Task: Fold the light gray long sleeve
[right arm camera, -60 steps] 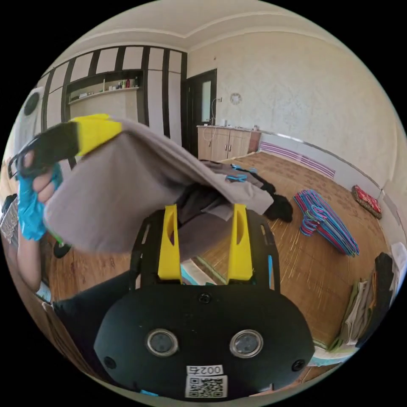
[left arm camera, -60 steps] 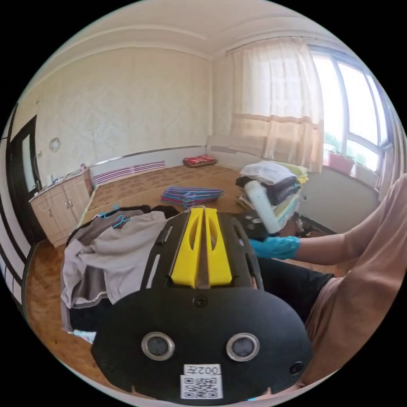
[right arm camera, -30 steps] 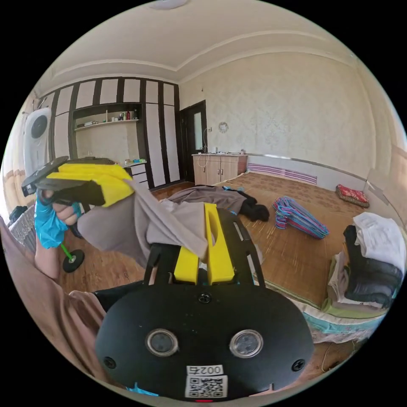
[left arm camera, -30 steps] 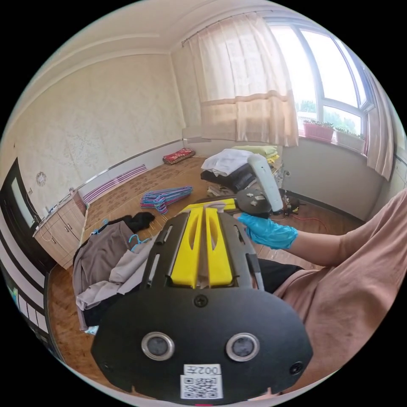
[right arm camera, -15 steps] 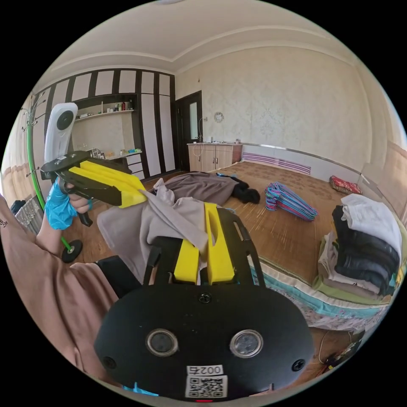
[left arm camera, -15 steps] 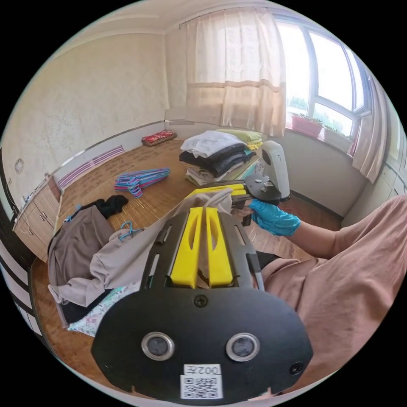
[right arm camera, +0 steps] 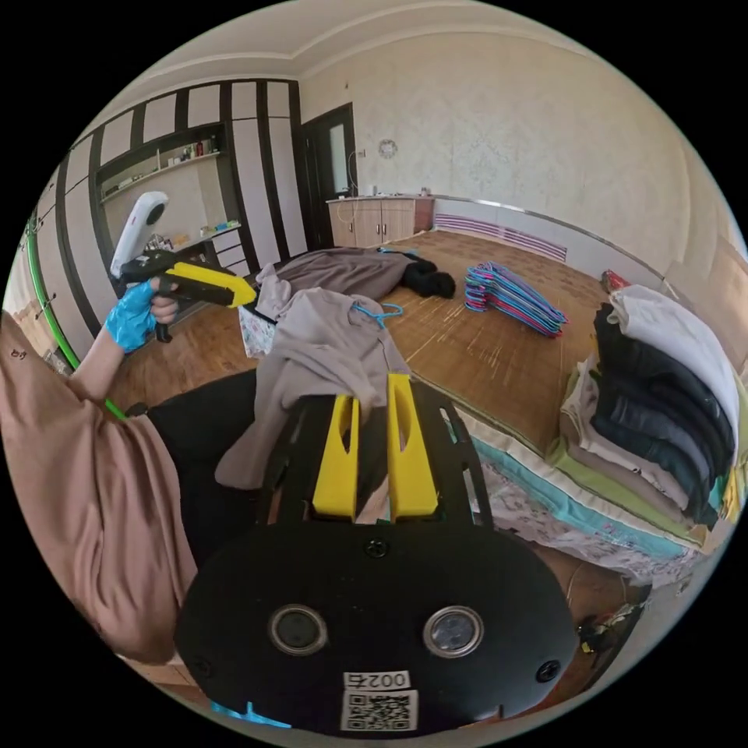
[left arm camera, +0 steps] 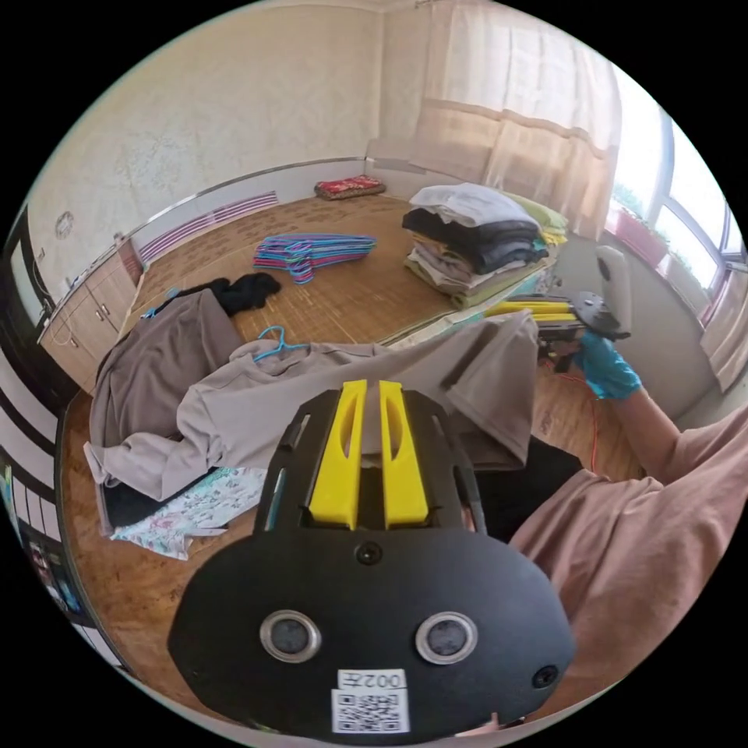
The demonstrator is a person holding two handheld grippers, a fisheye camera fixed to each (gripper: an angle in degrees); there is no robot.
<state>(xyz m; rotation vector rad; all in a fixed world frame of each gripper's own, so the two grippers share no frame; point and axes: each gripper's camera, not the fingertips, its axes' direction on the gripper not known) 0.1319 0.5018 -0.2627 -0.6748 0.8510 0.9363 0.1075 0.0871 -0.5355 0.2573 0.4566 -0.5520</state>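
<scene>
The light gray long sleeve [left arm camera: 327,386] is held stretched in the air between the two grippers, presumably so it can be spread flat before folding. One edge is pinched by the left hand-held gripper [left arm camera: 368,413], jaws pressed together; the far edge is pinched likewise by the right hand-held gripper [right arm camera: 372,417]. Its trailing end (hanger [left arm camera: 274,343] attached) rests on the bed [left arm camera: 351,292].
</scene>
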